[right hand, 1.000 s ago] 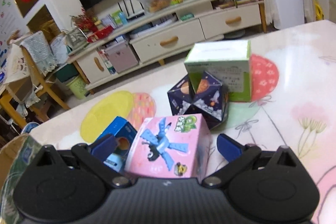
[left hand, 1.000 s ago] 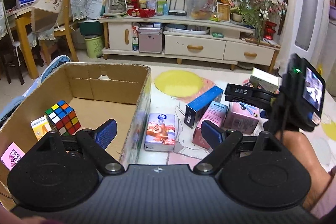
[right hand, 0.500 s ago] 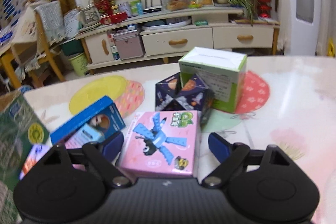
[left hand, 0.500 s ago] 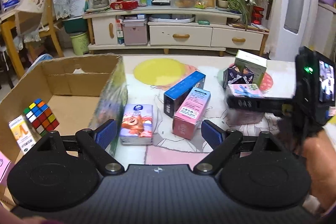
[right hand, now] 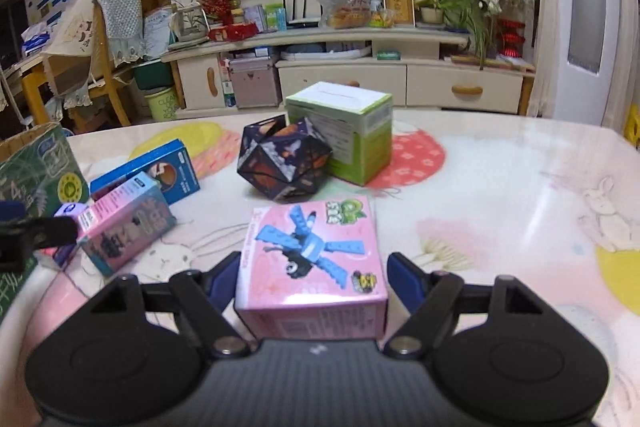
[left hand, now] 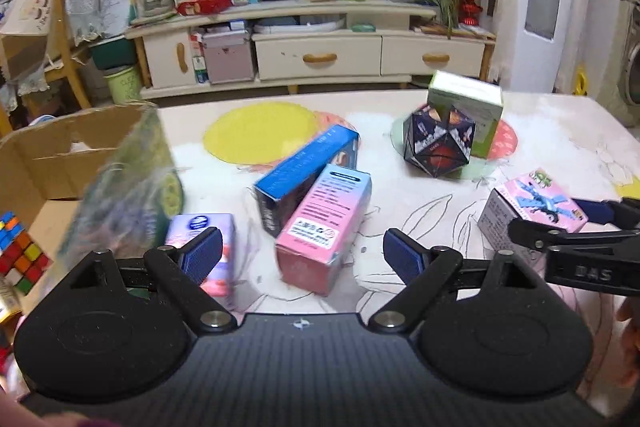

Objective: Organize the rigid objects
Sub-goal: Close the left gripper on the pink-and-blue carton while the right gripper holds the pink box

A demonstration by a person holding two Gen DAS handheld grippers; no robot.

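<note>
Cardboard box [left hand: 60, 163]: open-topped, far left of your table.
Pink box [right hand: 316, 255]: square, blue brick dragonfly printed on top, near right.
Right gripper [right hand: 314, 277]: your pads have just been closing and sit against the pink box's sides.
Left gripper [left hand: 302, 251]: pads apart, nothing held.

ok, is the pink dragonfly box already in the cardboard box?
No: the pink dragonfly box sits on the table between the right gripper fingers.
</note>
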